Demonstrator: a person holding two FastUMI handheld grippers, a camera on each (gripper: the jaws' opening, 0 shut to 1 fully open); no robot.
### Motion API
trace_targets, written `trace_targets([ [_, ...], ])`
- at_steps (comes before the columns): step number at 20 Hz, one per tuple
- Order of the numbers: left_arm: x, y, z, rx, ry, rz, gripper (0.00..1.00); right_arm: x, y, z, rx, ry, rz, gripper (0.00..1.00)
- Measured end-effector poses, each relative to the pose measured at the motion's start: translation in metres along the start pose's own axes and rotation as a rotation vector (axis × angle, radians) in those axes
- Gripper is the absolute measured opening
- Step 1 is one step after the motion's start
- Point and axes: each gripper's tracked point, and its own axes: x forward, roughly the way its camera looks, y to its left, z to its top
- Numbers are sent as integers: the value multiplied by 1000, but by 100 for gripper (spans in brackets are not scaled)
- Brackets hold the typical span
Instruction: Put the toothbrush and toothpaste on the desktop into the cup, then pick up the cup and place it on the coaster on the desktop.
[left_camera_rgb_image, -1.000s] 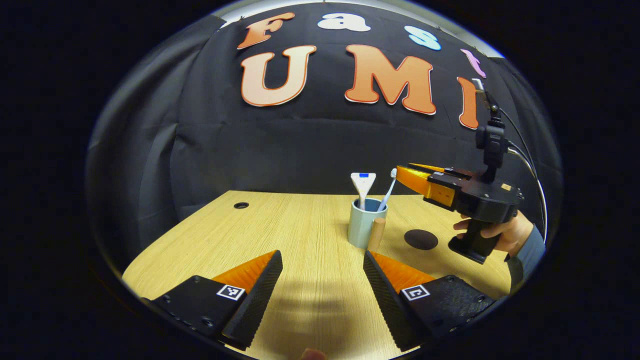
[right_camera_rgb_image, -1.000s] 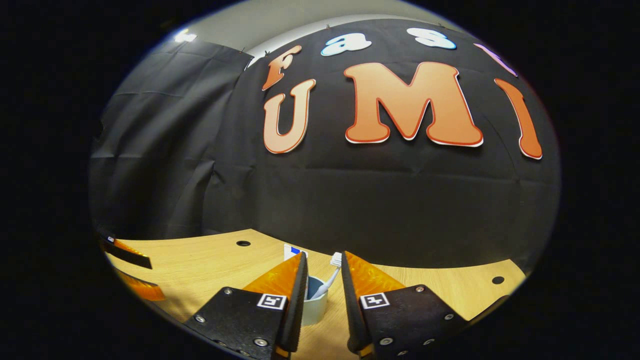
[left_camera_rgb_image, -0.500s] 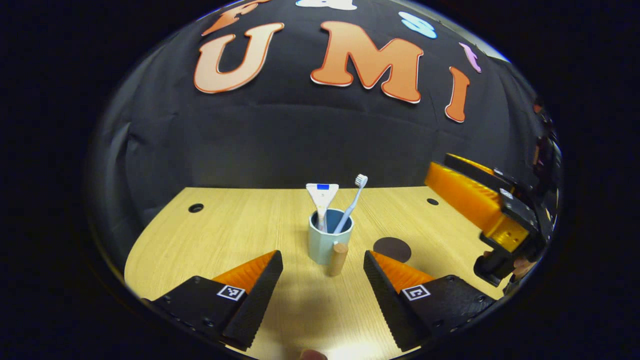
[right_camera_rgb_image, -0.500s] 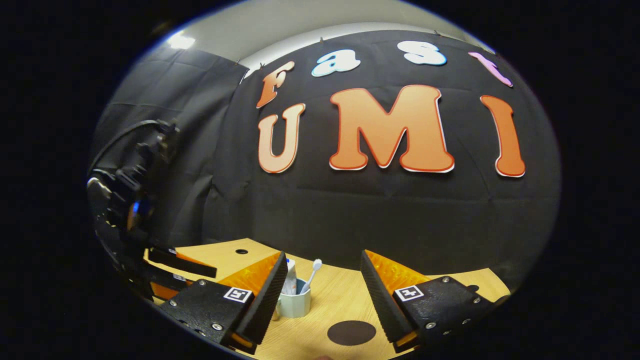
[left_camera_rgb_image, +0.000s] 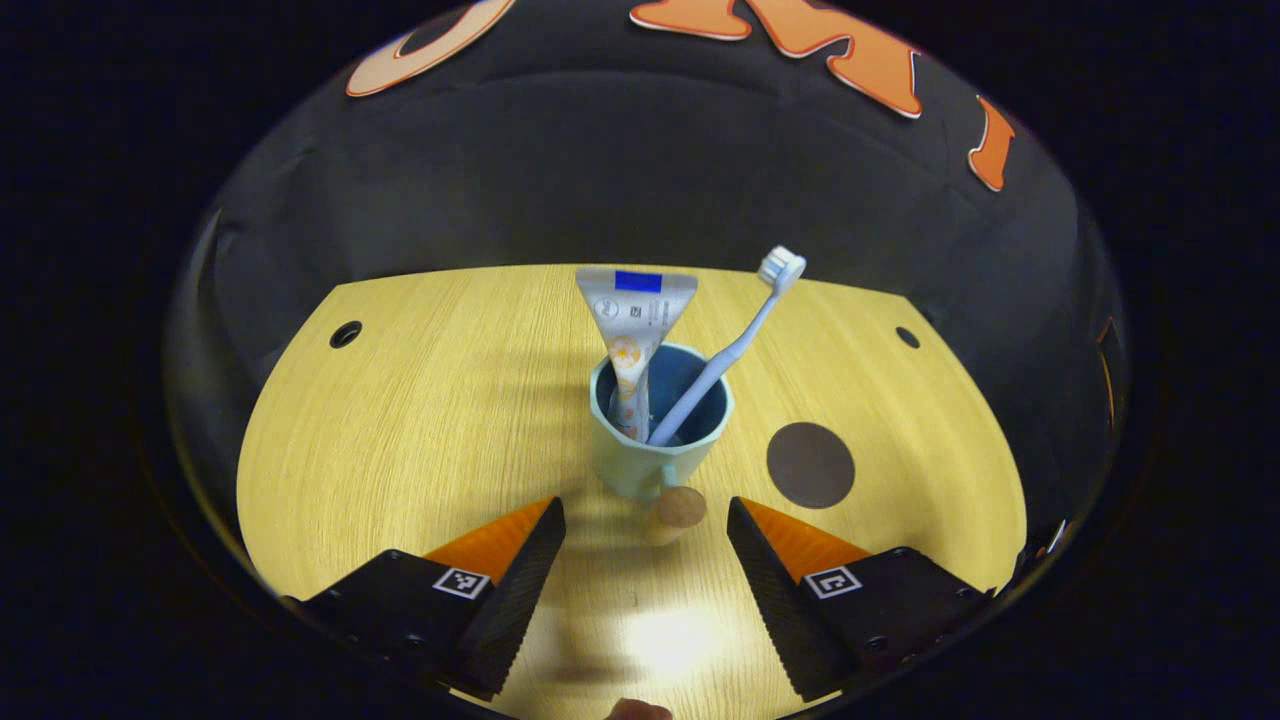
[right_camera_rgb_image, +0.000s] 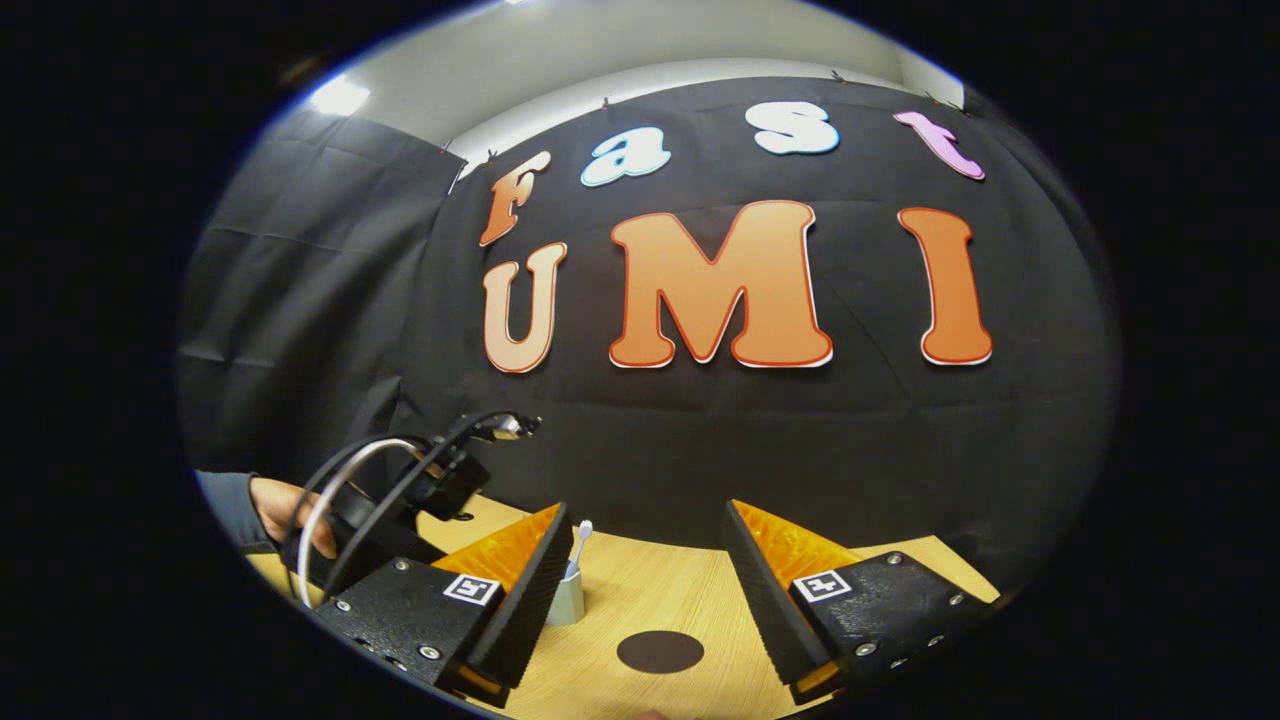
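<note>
The cup (left_camera_rgb_image: 655, 440) looks like a stiff, smooth ceramic mug, probably light but a little slippery and breakable, so a firm squeeze low across its wall, or on the round wooden handle (left_camera_rgb_image: 676, 512) facing the left gripper (left_camera_rgb_image: 645, 560), seems the safest hold. It is top-heavy: the toothpaste (left_camera_rgb_image: 632, 330) and toothbrush (left_camera_rgb_image: 735, 345) stand in it and lean outward, so it should stay upright when lifted. The cup is pale blue-green with a darker inside, faceted at the rim. It stands mid-desk (left_camera_rgb_image: 420, 400), just left of the dark round coaster (left_camera_rgb_image: 810, 464), apart from it. The left gripper is wide open and empty, its jaws just short of the handle. The right gripper (right_camera_rgb_image: 645, 590) is likewise spread and holds nothing, raised well back from the cup.
</note>
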Motion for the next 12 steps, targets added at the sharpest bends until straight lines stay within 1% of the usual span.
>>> trace_targets([
  [1,6,-2,1,3,14,11,98,-5,-4,1,7,-5,-7,96],
  [2,11,-3,1,8,29,21,98,-9,-8,0,9,-7,-16,91],
  [4,22,-6,-3,16,77,44,98,-16,-15,-1,20,-4,-27,91],
  [5,27,-7,-3,18,96,56,100,-20,-16,-1,27,-7,-32,91],
  [6,33,-6,-4,21,112,69,98,-23,-17,0,32,-12,-27,91],
  [7,37,-6,-3,19,121,83,100,-27,-17,0,32,-13,-31,91],
  [9,45,-8,-5,16,143,96,92,-33,-19,0,32,-19,-34,91],
  [10,48,-8,-7,14,153,101,71,-35,-19,0,34,-23,-33,91],
  [11,50,-6,-10,11,167,124,72,-39,-18,0,36,-26,-29,91],
  [12,52,-7,-14,-1,175,125,59,-41,-20,-2,36,-28,-32,91],
])
